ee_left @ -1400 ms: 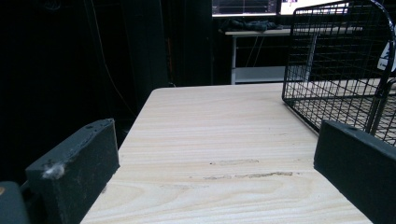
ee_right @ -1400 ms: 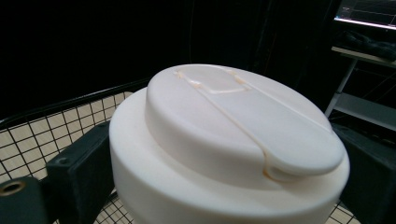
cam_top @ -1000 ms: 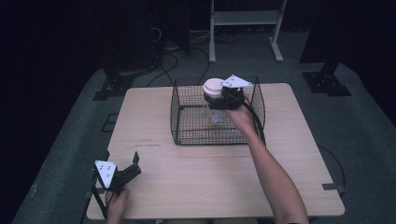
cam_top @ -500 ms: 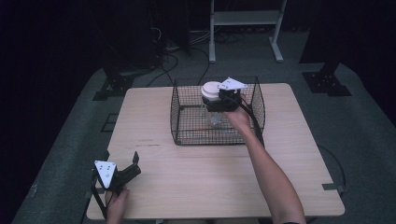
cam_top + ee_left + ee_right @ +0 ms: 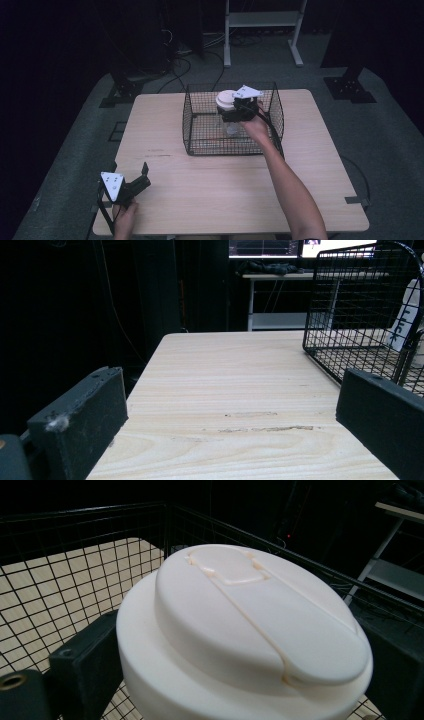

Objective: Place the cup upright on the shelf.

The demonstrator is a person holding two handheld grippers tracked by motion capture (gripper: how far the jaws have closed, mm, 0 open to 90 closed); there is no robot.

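A clear bottle with a wide white cap (image 5: 226,98) hangs upright inside the black wire basket (image 5: 200,145), at the back centre of the wooden table (image 5: 210,200). My right gripper (image 5: 235,111) is shut on the bottle just under the cap. In the right gripper view the cap (image 5: 250,615) sits between both jaws, with the basket's mesh (image 5: 60,580) around it. My left gripper (image 5: 142,177) rests open near the table's front left corner, with nothing between its jaws. The left gripper (image 5: 230,405) faces the basket (image 5: 350,300), and the bottle's label (image 5: 402,320) shows through the mesh.
Behind the table a white metal shelf frame (image 5: 260,20) stands on the grey floor. Cables (image 5: 180,55) and dark stand feet (image 5: 120,92) lie beside the table's back corners. Bare tabletop runs between the left gripper and the basket.
The right gripper has carried the bottle slightly left and down within the basket. The left gripper has stayed where it was.
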